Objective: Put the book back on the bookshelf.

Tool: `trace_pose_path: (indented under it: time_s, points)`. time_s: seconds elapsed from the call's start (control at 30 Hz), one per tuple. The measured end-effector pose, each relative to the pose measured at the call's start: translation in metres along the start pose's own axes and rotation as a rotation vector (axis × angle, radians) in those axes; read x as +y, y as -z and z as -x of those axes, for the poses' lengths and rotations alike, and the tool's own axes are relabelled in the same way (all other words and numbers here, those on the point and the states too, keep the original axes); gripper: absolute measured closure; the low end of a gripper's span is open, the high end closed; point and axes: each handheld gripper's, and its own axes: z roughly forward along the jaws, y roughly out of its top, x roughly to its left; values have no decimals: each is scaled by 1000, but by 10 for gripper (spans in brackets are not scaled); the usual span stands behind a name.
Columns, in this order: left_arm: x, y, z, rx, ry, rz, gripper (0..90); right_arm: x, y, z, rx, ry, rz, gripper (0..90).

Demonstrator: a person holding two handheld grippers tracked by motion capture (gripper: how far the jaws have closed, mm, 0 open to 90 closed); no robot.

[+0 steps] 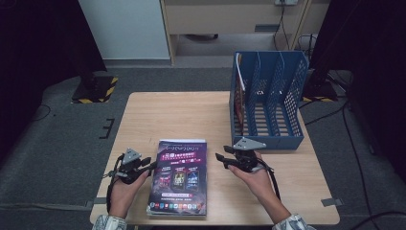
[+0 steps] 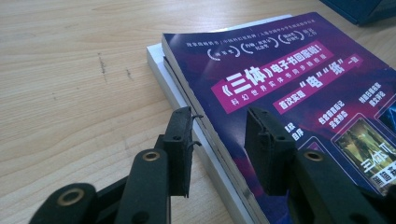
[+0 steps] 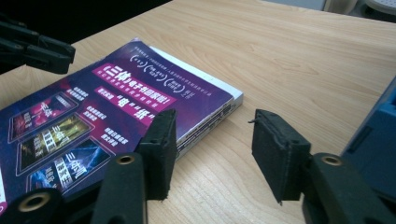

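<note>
Left gripper (image 2: pixel 219 140): jaws partly open, straddling the near-left edge of the purple magazine (image 1: pixel 179 177), pads not pressing. Right gripper (image 3: pixel 212 140): jaws partly open at the magazine's right edge, holding nothing. Magazine: flat on the table (image 1: pixel 191 115), atop a white book (image 2: pixel 156 58).

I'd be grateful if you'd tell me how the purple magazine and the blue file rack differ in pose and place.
The purple magazine lies flat on a stack at the table's near edge, between both grippers; the blue file rack stands upright at the far right. The magazine is solid and printed; the rack is perforated and slotted. Both rest on the wooden table.
</note>
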Motion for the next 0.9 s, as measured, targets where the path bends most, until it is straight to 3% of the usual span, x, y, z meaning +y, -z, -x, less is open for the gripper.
trace_pose_path:
  time_s: [0.27, 0.37, 0.5, 0.7, 0.9]
  points:
    - [-3, -8, 0, -46, 24, -32, 609, -4, -7, -8, 40, 18, -28, 523]
    - [-3, -11, 0, -82, 38, -39, 600, -4, -9, -11, 53, 22, -36, 510]
    - [-2, -11, 2, -83, 15, -45, 619, -6, -13, -14, 61, 34, -54, 497]
    - [-2, -12, 2, -95, 12, -42, 619, -8, -17, -18, 83, 39, -73, 457]
    - [-1, -14, 5, -93, -7, -43, 622, -12, -24, -22, 93, 24, -100, 369]
